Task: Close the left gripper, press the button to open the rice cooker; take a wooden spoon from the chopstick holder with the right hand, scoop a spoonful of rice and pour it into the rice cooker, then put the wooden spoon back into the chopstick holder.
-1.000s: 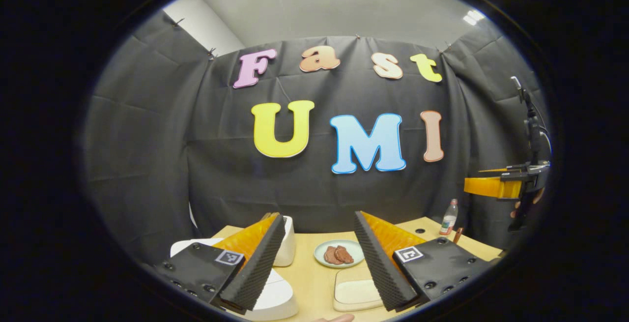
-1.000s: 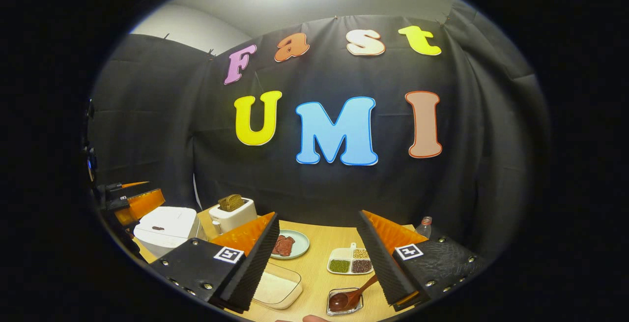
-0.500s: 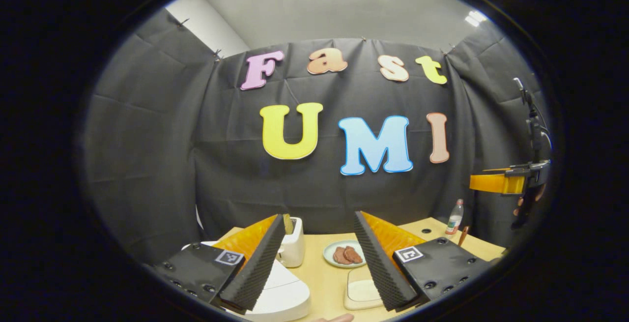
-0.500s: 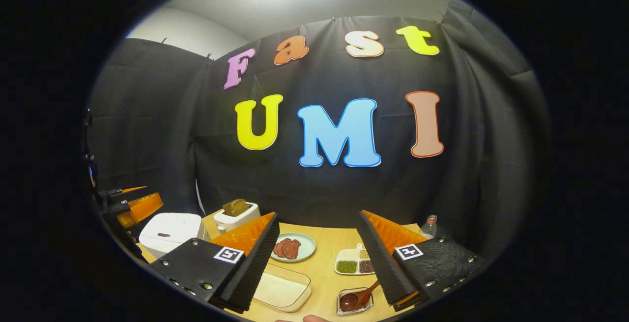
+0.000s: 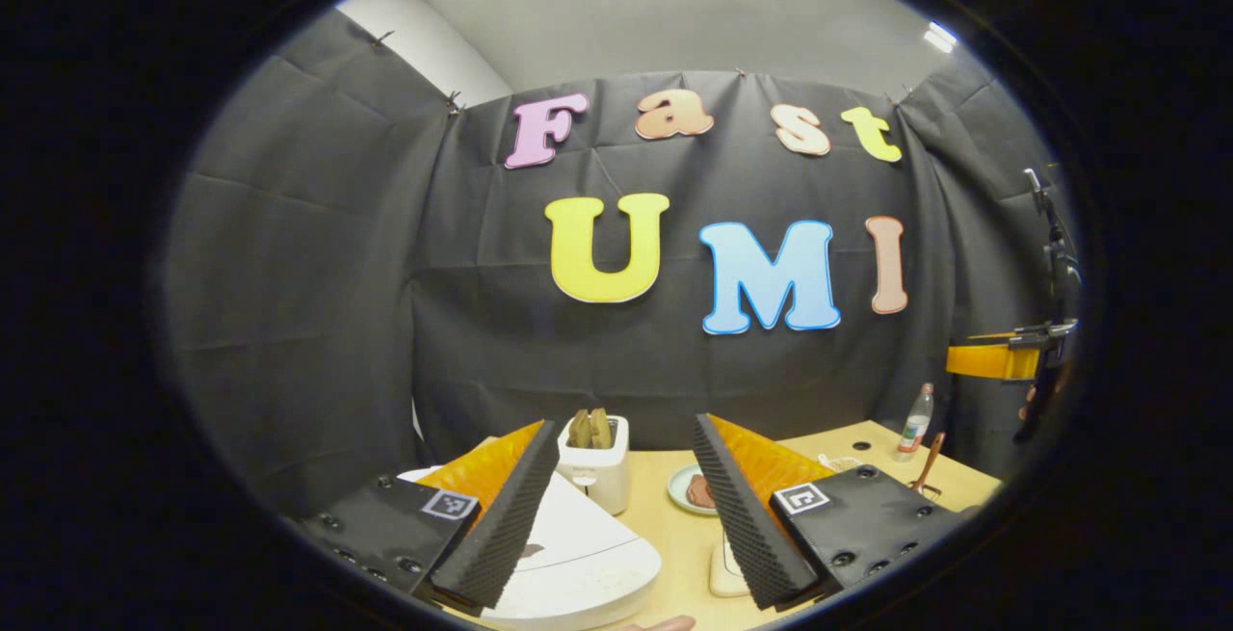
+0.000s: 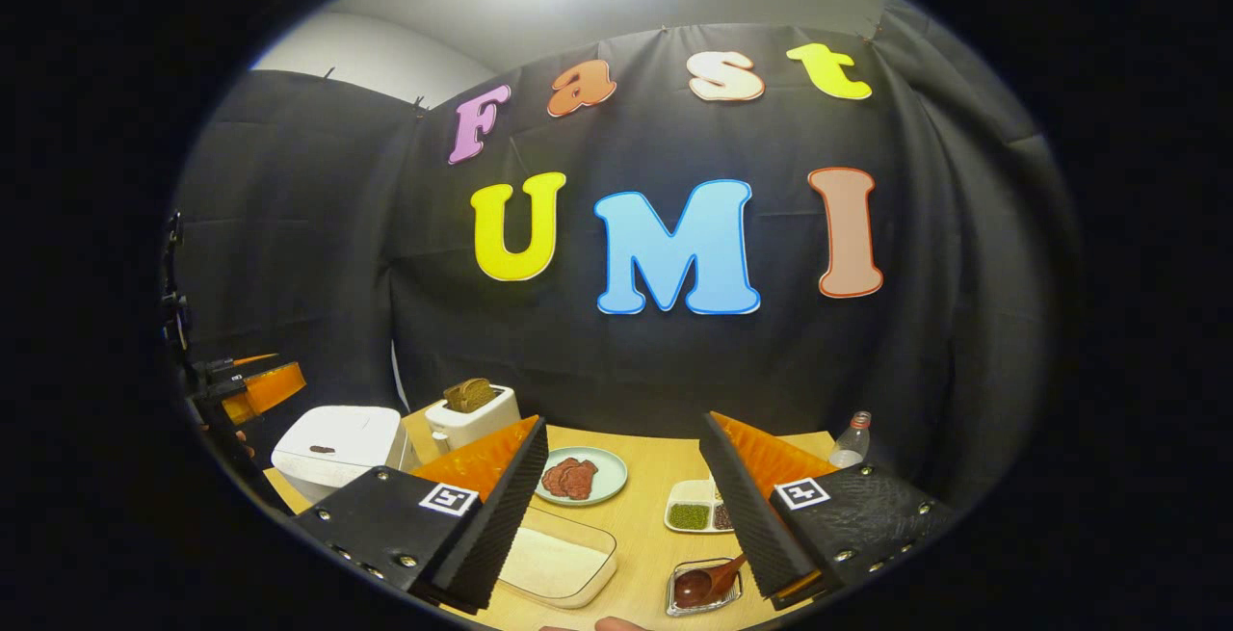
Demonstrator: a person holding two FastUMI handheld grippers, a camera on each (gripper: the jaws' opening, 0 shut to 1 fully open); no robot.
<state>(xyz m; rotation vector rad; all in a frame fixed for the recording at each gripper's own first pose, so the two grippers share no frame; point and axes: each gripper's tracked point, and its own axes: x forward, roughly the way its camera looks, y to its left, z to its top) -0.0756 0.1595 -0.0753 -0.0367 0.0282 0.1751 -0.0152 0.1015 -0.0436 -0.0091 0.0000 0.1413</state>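
I hold both the left gripper [image 5: 621,506] and right gripper [image 6: 626,506] wide open, empty, above the closed rice cooker [image 5: 578,554], whose button awaits pressing.

The left gripper [image 5: 626,506] is held level and points forward, its two fingers spread wide apart with nothing between them. In the right gripper view it appears again at the far left edge [image 6: 252,388], raised in the air. The right gripper [image 6: 631,511] is also held level and points forward, its fingers set wide apart and empty. In the left gripper view it appears at the far right edge [image 5: 1002,359], with part of a hand [image 5: 1033,405] gripping it from below.
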